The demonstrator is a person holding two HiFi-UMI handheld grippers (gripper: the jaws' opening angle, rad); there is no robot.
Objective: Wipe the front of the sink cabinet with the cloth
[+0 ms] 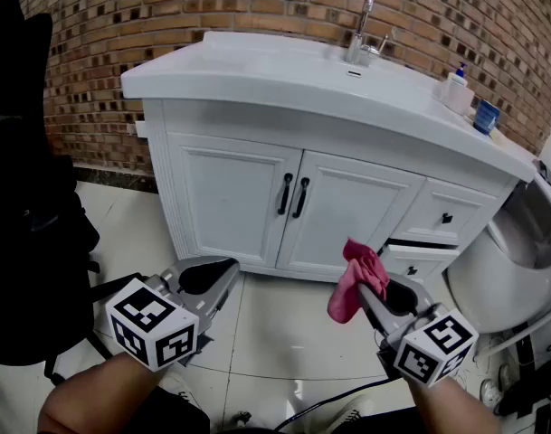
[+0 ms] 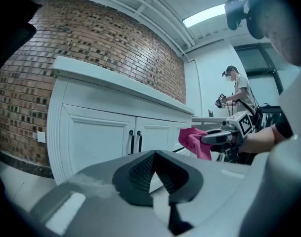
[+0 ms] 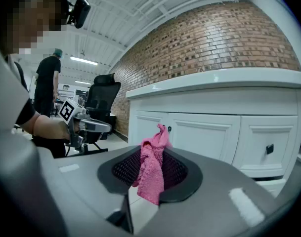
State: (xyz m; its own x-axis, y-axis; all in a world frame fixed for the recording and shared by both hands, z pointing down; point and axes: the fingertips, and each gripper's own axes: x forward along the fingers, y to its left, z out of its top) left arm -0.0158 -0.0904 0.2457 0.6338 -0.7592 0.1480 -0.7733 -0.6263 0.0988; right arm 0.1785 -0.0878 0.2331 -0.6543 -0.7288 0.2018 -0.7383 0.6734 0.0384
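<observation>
The white sink cabinet (image 1: 230, 197) stands ahead against the brick wall, with two doors and black handles (image 1: 293, 195). My right gripper (image 1: 373, 292) is shut on a pink cloth (image 1: 355, 283), which hangs in the air a short way in front of the right door without touching it. In the right gripper view the cloth (image 3: 151, 174) sticks up and droops between the jaws, the cabinet (image 3: 214, 127) behind it. My left gripper (image 1: 223, 274) is shut and holds nothing, low in front of the left door. Its jaws meet at the tip (image 2: 154, 154) in the left gripper view.
A black office chair (image 1: 22, 197) stands to the left. A white toilet (image 1: 510, 260) is at the right, beside a slightly open lower drawer (image 1: 420, 253). On the countertop are a faucet (image 1: 361, 34), soap bottle (image 1: 456, 89) and blue cup (image 1: 485, 116). Cables (image 1: 329, 405) lie on the tiled floor.
</observation>
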